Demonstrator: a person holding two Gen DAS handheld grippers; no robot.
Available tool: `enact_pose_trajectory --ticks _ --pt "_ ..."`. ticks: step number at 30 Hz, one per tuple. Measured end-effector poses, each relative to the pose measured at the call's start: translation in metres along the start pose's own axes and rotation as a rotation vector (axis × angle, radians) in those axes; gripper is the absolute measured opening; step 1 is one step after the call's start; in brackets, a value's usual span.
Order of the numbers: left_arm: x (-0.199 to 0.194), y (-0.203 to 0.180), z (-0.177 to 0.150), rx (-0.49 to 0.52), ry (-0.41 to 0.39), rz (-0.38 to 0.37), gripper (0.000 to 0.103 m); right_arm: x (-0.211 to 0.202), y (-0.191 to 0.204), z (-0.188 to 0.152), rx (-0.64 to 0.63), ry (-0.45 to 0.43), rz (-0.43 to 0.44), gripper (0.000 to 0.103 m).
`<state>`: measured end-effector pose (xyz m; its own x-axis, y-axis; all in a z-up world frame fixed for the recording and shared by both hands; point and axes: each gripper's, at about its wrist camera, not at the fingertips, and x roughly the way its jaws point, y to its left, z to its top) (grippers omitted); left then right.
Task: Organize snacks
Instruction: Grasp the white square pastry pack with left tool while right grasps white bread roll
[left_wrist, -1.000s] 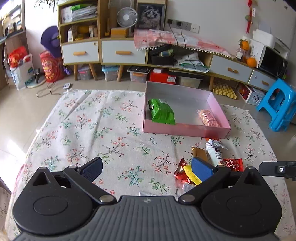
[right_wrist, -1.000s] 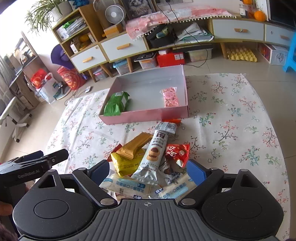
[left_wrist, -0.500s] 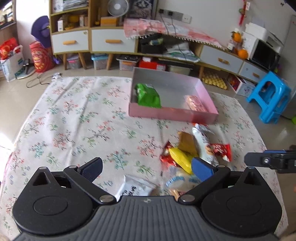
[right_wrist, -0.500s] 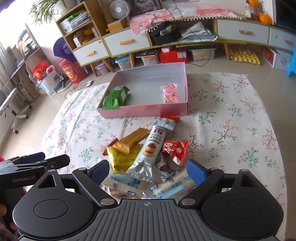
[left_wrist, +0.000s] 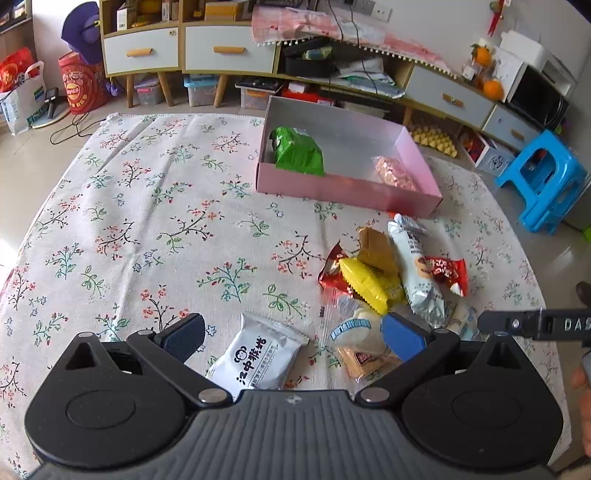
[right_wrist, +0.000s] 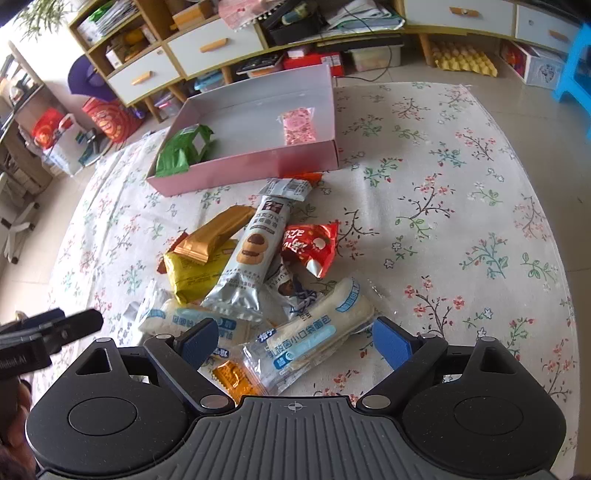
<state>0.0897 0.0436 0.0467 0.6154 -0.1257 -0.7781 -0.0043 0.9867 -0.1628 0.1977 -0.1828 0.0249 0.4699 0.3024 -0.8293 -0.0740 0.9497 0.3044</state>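
I hold my left gripper (left_wrist: 291, 338) spread over the white packet (left_wrist: 258, 360) and my right gripper (right_wrist: 293, 341) spread around the bread packet (right_wrist: 314, 332), both empty, because the pink box (left_wrist: 343, 192) beyond holds only 2 snacks.

A floral-print cloth (left_wrist: 147, 206) covers the surface, bearing a pink box (left_wrist: 347, 192) with a green packet (left_wrist: 297, 151) and yellow (left_wrist: 365, 282), red (left_wrist: 445, 271) and white (left_wrist: 258, 358) wrappers.

left wrist: low, facing pink box (left_wrist: 343, 190) | right wrist: nearer snack pile (right_wrist: 255, 266) | shared: both
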Motion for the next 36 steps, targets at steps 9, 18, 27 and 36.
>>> enact_pose_trajectory --ticks 9,18,27,36 --pt "0.003 0.003 -0.002 -0.011 0.021 -0.002 0.102 0.006 0.0 0.0 0.003 0.009 -0.023 0.092" --pt "0.015 0.016 -0.01 -0.031 0.076 0.006 0.101 0.001 -0.008 0.003 0.051 -0.037 -0.019 0.092" --pt "0.047 0.014 -0.025 0.062 0.172 0.096 0.091 0.014 -0.005 0.006 0.087 -0.021 -0.029 0.09" --pt "0.059 0.006 -0.034 0.138 0.204 0.124 0.071 0.035 -0.042 -0.004 0.346 0.083 0.041 0.077"
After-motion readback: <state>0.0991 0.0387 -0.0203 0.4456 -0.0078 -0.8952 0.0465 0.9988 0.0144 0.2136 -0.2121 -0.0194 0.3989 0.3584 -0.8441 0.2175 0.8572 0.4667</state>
